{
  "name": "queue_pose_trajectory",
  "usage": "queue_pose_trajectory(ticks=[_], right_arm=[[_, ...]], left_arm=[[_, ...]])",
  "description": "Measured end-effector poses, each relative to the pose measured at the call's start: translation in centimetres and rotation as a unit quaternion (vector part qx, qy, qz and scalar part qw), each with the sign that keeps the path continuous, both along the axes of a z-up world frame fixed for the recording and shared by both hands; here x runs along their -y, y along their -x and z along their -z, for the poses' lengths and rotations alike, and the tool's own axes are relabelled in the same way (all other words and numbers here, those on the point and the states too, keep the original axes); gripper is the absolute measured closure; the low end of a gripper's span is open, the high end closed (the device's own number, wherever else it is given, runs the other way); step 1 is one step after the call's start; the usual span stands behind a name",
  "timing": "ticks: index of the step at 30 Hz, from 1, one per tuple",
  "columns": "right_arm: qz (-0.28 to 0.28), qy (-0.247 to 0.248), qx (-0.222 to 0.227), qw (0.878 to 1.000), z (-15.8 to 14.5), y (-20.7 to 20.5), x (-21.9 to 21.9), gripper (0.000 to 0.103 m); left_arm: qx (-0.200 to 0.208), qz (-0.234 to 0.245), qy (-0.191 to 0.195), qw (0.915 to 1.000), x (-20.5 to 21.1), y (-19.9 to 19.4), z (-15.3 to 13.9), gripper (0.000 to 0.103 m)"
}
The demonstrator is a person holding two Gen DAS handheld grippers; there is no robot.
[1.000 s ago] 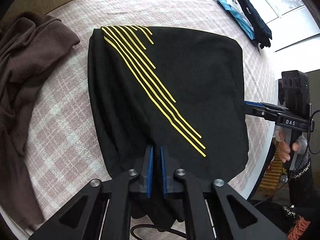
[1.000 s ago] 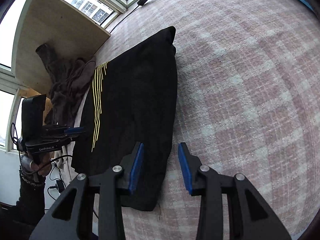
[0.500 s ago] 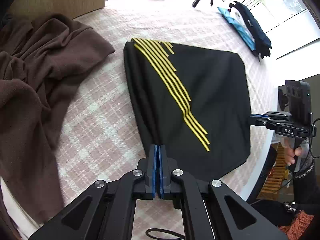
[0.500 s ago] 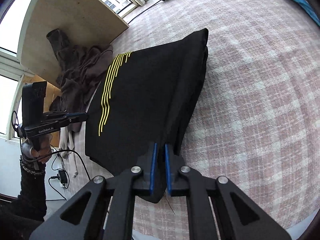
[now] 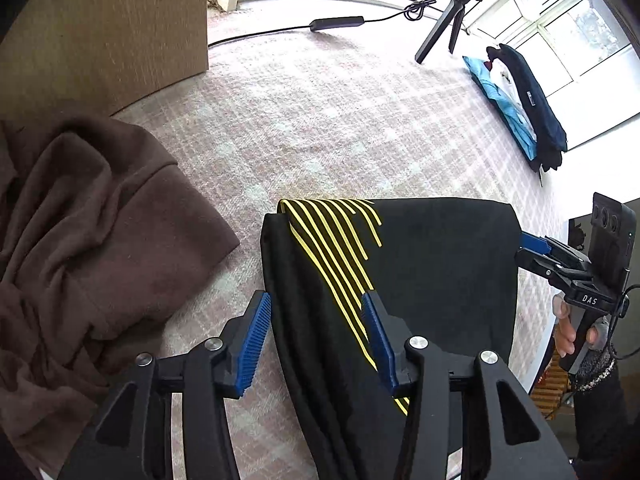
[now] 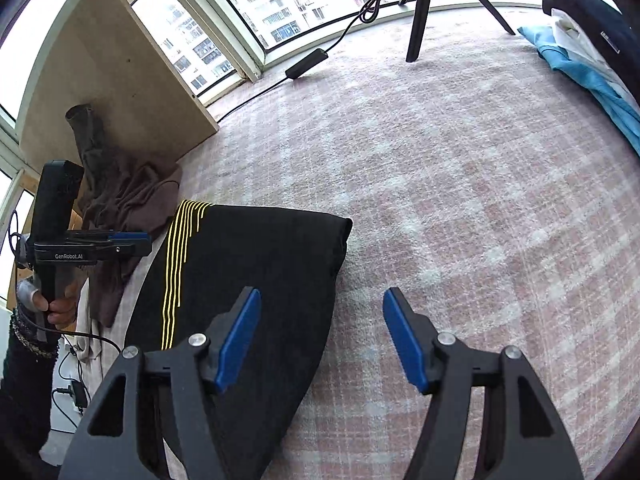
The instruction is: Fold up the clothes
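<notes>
A folded black garment with yellow stripes (image 5: 432, 272) lies flat on the pink plaid cover (image 5: 328, 128). My left gripper (image 5: 316, 340) hovers over its left edge with its jaws opening. The layered edge shows between the blue pads (image 5: 256, 344), which do not press on it. In the right wrist view the same garment (image 6: 260, 264) lies at lower left. My right gripper (image 6: 322, 340) is over its right edge, jaws opening, gripping nothing. Each gripper shows in the other's view: the right one (image 5: 536, 244) at the garment's right side, the left one (image 6: 128, 237) at its left.
A crumpled brown garment (image 5: 92, 240) lies left of the black one, against a wooden panel (image 5: 100, 28). A stack of blue and dark clothes (image 5: 520, 108) sits at the far right. A tripod (image 5: 444, 20) and a cabled power adapter (image 5: 338, 23) stand near the windows.
Half a second ago both grippers were shut on the black garment's near edge. Both have since opened and let it go, and both views now take in more of the far cover.
</notes>
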State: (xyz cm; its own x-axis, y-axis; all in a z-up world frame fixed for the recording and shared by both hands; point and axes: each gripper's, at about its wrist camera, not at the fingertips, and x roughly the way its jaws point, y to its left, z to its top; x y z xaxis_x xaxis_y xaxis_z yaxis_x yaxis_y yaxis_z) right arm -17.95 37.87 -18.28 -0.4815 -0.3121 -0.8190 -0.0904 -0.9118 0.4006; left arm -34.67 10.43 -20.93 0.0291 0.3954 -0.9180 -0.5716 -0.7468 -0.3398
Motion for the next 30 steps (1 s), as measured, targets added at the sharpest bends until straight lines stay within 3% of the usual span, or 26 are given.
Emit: queue_pose_trajectory(ticks=[3,11,13,14,15,16,17,18,22,26,30], right_arm=[[0.0,0.0,-0.001,1.0,1.0,1.0,-0.2,0.04],[-0.017,0.006,-0.016,1.0,2.4,3.2,0.9,0.04],[-0.032,0.009,-0.024,0.999,2.4,3.2,1.4,0.04],[-0.041,0.016,-0.027,0.999,2.5,3.2,1.6,0.04],[-0.048,0.024,-0.031,0.998,2.5,3.2,1.9,0.053],[-0.051,0.035,-0.029,0.998,2.6,3.1,2.0,0.081],[-0.051,0.05,-0.024,0.997,2.8,3.1,2.0,0.087],[-0.047,0.06,-0.028,0.997,2.5,2.8,2.0,0.088],[-0.029,0.076,-0.073,0.994,-0.7,0.5,1.9,0.093],[-0.026,0.048,-0.142,0.988,-6.8,-4.0,1.6,0.093],[-0.013,0.005,-0.201,0.98,-12.5,-9.2,-1.0,0.093]], left_arm=[[-0.001,-0.007,0.014,0.9999,-0.6,0.9,1.4,0.058],[-0.038,-0.005,0.013,0.9992,-2.4,0.7,0.9,0.058],[-0.057,-0.002,0.016,0.9982,-2.4,0.3,0.7,0.06],[-0.066,-0.001,0.018,0.9976,-2.3,0.1,0.6,0.069],[-0.076,0.001,0.019,0.9969,-2.2,0.0,0.6,0.078],[-0.073,-0.004,0.014,0.9972,-1.3,0.0,0.6,0.081],[-0.059,-0.01,0.0,0.9982,-0.7,0.1,0.5,0.091],[-0.042,-0.016,-0.014,0.9989,-0.2,0.2,0.4,0.095],[-0.031,-0.04,-0.069,0.9963,2.5,-1.3,-2.9,0.096],[-0.078,-0.016,-0.122,0.9893,0.1,-5.4,-10.0,0.096],[-0.133,0.039,-0.159,0.9775,-5.1,-9.7,-16.6,0.096]])
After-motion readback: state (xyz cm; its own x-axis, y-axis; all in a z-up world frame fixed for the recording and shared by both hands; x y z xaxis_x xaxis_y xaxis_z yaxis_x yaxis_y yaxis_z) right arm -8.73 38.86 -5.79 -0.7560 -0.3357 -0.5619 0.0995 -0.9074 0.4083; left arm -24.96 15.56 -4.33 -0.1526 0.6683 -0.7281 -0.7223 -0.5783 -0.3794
